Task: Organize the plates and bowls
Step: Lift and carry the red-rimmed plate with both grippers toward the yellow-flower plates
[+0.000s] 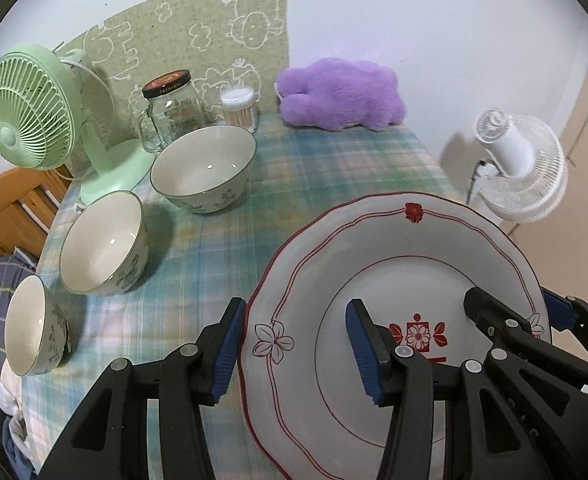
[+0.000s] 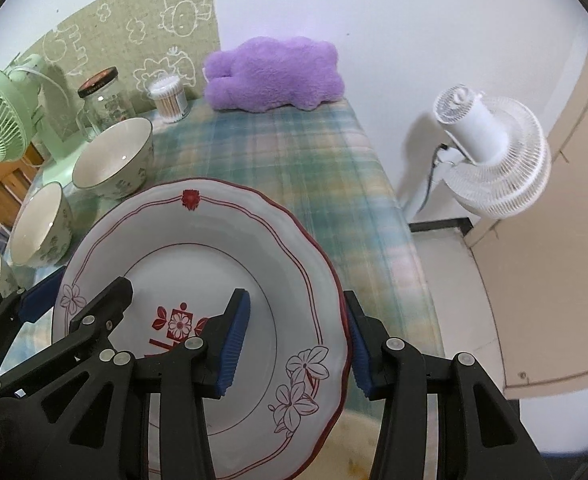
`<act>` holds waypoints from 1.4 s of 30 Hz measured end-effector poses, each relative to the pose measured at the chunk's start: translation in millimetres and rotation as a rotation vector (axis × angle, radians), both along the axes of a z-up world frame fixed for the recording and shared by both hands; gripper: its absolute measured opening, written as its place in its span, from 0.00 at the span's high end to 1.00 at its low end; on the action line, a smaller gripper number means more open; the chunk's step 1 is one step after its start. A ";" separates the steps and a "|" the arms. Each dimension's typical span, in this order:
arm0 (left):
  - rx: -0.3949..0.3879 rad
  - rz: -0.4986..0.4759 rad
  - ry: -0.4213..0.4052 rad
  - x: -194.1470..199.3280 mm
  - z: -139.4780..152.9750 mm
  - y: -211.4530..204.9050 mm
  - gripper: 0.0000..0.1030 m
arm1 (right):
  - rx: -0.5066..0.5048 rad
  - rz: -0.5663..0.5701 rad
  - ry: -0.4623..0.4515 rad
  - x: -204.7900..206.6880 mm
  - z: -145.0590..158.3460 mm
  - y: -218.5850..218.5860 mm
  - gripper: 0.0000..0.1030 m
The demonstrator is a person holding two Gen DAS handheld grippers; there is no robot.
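A white plate (image 1: pixel 414 280) with red lines and flower prints hangs tilted above the plaid table (image 1: pixel 314 168). My left gripper (image 1: pixel 294 354) is shut on its left rim. My right gripper (image 2: pixel 296 344) is shut on the right rim of the plate (image 2: pixel 197 248). Each gripper also shows in the other's view: the right gripper (image 1: pixel 518 308) and the left gripper (image 2: pixel 75 294). Three floral bowls stand in a row at the left: large bowl (image 1: pixel 203 168), middle bowl (image 1: pixel 103 242), small bowl (image 1: pixel 35 326). The right wrist view shows the large bowl (image 2: pixel 113 158) and the middle bowl (image 2: pixel 39 224) too.
At the back left stand a green fan (image 1: pixel 25 112), a glass jar (image 1: pixel 171 108) and a tub of cotton swabs (image 1: pixel 239 108). A purple plush (image 1: pixel 340 94) lies at the far edge. A white fan (image 2: pixel 490 156) stands right of the table. A wooden chair (image 1: pixel 9 208) is at the left.
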State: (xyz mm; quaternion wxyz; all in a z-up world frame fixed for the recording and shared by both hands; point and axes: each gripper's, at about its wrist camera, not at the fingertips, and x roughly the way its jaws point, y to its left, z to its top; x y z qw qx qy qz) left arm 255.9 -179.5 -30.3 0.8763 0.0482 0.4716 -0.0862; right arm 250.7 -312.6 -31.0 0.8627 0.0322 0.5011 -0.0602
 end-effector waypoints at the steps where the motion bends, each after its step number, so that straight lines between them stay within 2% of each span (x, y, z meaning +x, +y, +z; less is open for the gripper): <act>1: -0.006 -0.010 -0.003 -5.6 1.9 1.0 0.50 | -0.004 -0.012 -0.002 -6.7 3.3 0.9 0.51; 11: -0.049 -0.105 -0.009 -56.5 11.3 7.1 0.50 | -0.045 -0.117 -0.030 -74.4 24.3 9.4 0.51; 21: -0.048 -0.149 0.030 -96.4 -2.4 -11.8 0.51 | -0.050 -0.169 0.005 -123.6 14.6 -2.4 0.51; 29: -0.014 -0.119 0.084 -114.2 -20.7 -33.2 0.50 | -0.034 -0.123 0.035 -136.1 -0.2 -24.8 0.51; 39: 0.005 -0.033 0.155 -124.3 -49.4 -54.2 0.50 | -0.008 -0.040 0.090 -135.5 -29.3 -50.6 0.51; 42: 0.040 -0.020 0.139 -126.8 -52.3 -60.9 0.50 | 0.002 -0.018 0.107 -133.6 -38.3 -55.6 0.51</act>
